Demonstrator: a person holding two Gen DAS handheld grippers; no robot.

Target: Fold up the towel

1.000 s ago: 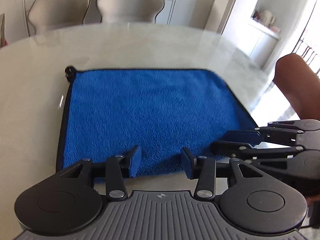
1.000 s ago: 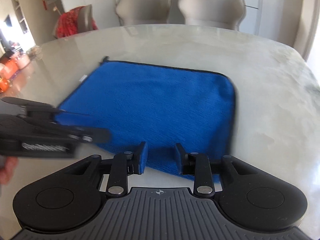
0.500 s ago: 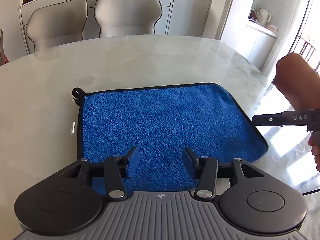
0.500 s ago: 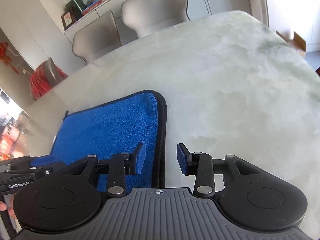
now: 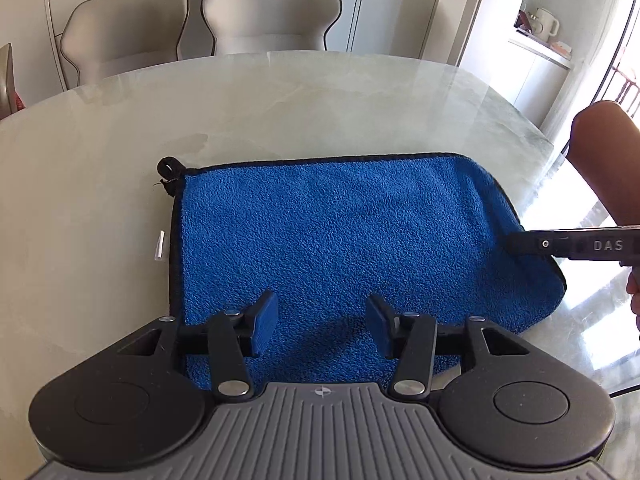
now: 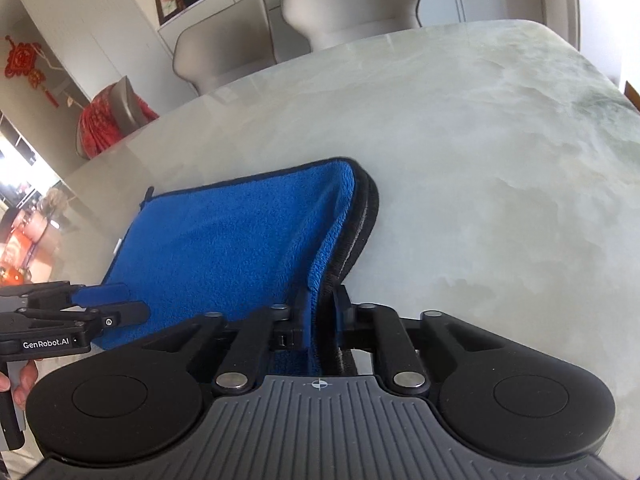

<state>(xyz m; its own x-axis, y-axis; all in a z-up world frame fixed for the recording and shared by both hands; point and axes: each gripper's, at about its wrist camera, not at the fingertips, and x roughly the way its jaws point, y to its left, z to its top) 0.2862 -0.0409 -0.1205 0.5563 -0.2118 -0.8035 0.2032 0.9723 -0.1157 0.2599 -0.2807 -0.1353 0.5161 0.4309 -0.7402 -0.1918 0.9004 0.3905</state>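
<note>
A blue towel (image 5: 340, 240) with a black hem lies doubled over on the marble table (image 5: 280, 100). My left gripper (image 5: 322, 316) hovers open over the towel's near edge, with only flat cloth below its blue pads. My right gripper (image 6: 320, 308) is at the towel's right edge (image 6: 240, 240). Its jaws are closing with the stacked hems between them, and the pads pinch that edge, which rises off the table towards them. From the left wrist view the right gripper (image 5: 516, 245) comes in sideways over that same edge. The left gripper (image 6: 120, 304) shows at the lower left of the right wrist view.
Two grey chairs (image 5: 272, 12) stand behind the table's far rim. A hanging loop (image 5: 168, 168) and a white label (image 5: 160, 245) stick out at the towel's left side. A person's forearm (image 5: 604, 160) is at the right. Bare marble (image 6: 480, 160) spreads right of the towel.
My right gripper shifted from the towel's near edge to its right edge, rolled, and closed on the hem, lifting it. My left gripper stayed open over the near edge.
</note>
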